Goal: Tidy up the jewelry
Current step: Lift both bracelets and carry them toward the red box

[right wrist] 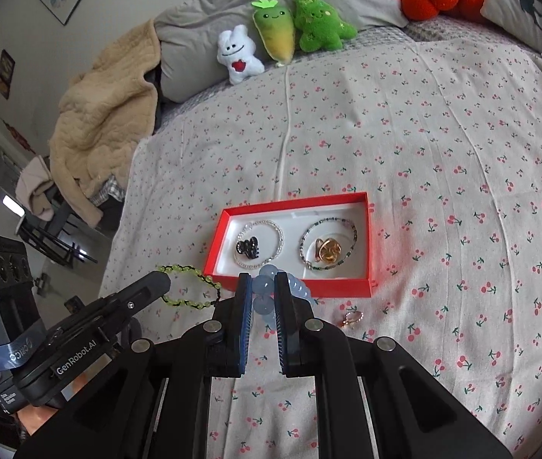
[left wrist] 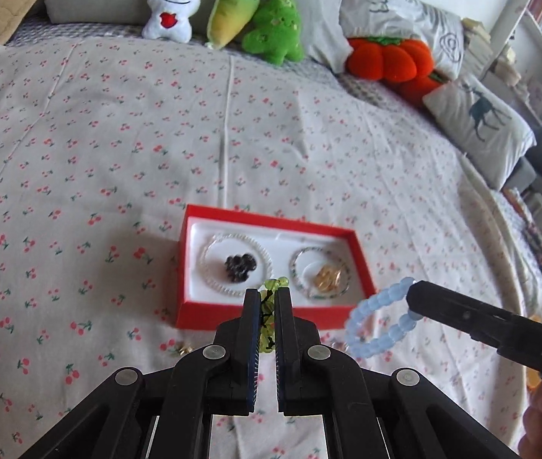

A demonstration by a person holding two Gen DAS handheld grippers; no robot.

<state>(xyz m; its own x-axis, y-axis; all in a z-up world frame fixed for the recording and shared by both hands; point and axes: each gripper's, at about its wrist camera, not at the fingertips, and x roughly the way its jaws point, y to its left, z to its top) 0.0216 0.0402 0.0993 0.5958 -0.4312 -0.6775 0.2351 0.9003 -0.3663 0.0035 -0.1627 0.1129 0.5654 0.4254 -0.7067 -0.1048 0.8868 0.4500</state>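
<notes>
A red jewelry box [left wrist: 194, 315] [right wrist: 286, 287] with a white liner lies on the bed. Inside are a clear bead bracelet [left wrist: 209, 244] around a dark hair clip [left wrist: 240, 266], and a speckled bracelet [left wrist: 297, 258] around a gold piece [left wrist: 328, 277]. My left gripper [left wrist: 267, 298] is shut on a green bead bracelet [left wrist: 271, 285] [right wrist: 190, 285], held above the bed just in front of the box. My right gripper [right wrist: 263, 281] is shut on a pale blue bead bracelet [right wrist: 265, 287] [left wrist: 370, 308], also lifted near the box's front edge.
A small gold item [right wrist: 351, 319] lies on the cherry-print sheet [left wrist: 118, 153] in front of the box; another small gold piece [left wrist: 183, 350] sits near its front left corner. Plush toys [left wrist: 232, 11] and pillows line the far end. A beige blanket [right wrist: 106, 122] hangs off the bed's left side.
</notes>
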